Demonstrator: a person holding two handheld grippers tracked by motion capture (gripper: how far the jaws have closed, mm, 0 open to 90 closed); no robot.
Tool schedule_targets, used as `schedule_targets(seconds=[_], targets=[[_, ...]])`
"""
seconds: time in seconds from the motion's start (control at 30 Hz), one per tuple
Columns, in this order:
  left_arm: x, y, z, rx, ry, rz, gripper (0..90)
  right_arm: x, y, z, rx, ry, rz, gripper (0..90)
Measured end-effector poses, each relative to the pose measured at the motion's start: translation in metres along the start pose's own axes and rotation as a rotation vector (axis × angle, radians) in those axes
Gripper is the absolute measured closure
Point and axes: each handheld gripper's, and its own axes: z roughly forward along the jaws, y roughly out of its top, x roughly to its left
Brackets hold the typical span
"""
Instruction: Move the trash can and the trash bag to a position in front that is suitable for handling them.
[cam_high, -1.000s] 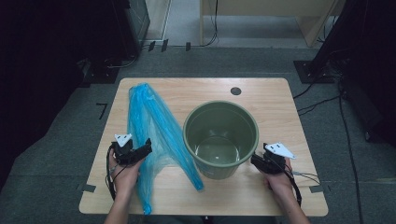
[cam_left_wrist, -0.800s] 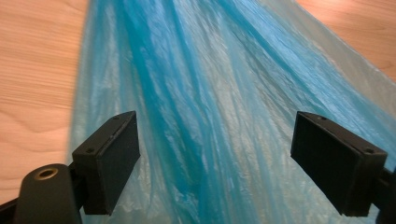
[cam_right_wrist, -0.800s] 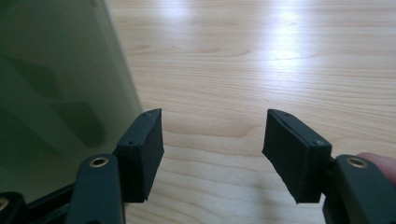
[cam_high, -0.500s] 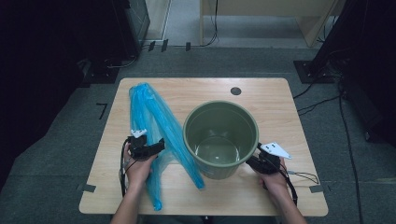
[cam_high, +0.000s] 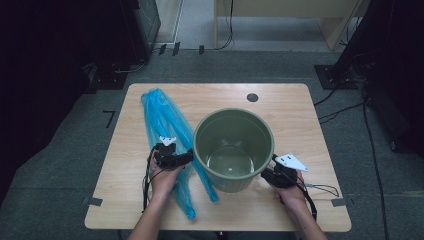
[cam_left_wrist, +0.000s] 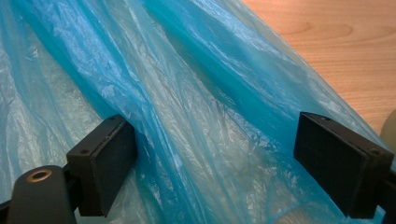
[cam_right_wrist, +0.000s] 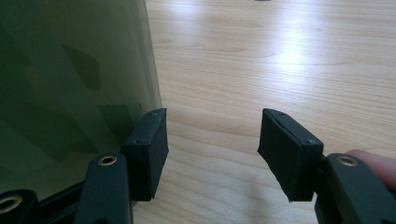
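A crumpled blue plastic bag (cam_high: 164, 122) lies lengthwise on the left half of the wooden table (cam_high: 295, 110). To its right stands an empty olive-green bucket (cam_high: 233, 148), upright. My left gripper (cam_high: 188, 157) hovers over the bag's lower part, pointing at the bucket. In the left gripper view its jaws stand wide open (cam_left_wrist: 219, 140) with the bag (cam_left_wrist: 187, 88) spread below and between them, the pads not pressing on it. My right gripper (cam_high: 267, 173) is open beside the bucket's right base. Its left pad (cam_right_wrist: 150, 149) sits next to the bucket wall (cam_right_wrist: 70, 84), with only bare table between the jaws.
A small dark round hole (cam_high: 252, 97) marks the table's far side. Black stands and cables sit on the grey floor around the table. Bare wood (cam_right_wrist: 261, 60) stretches to the right of the bucket. Tape tabs (cam_high: 338, 202) hold the table's near corners.
My left hand has moved right, from the bag's left edge to over the bag near the bucket. The right gripper has stayed at the bucket's right base.
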Motion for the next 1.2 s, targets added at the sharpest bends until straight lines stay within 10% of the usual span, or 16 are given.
schedule_targets(seconds=[0.47, 0.63, 0.83, 1.2], targets=[[-0.007, -0.011, -0.005, 0.0, 0.068, 0.128, 16.8, 0.02, -0.005, 0.0, 0.027, 0.057, -0.104, 39.8], [0.003, -0.019, -0.014, -0.053, 0.069, 0.116, 56.4, 0.01, -0.003, 0.001, 0.052, 0.011, -0.063, 33.6], [0.013, -0.023, -0.021, -0.065, 0.047, 0.083, 79.3, -0.008, -0.004, 0.003, 0.117, -0.127, -0.004, 27.8], [0.023, -0.021, -0.039, -0.155, -0.018, 0.082, 89.6, -0.026, -0.005, 0.004, 0.206, -0.166, 0.036, 19.9]])
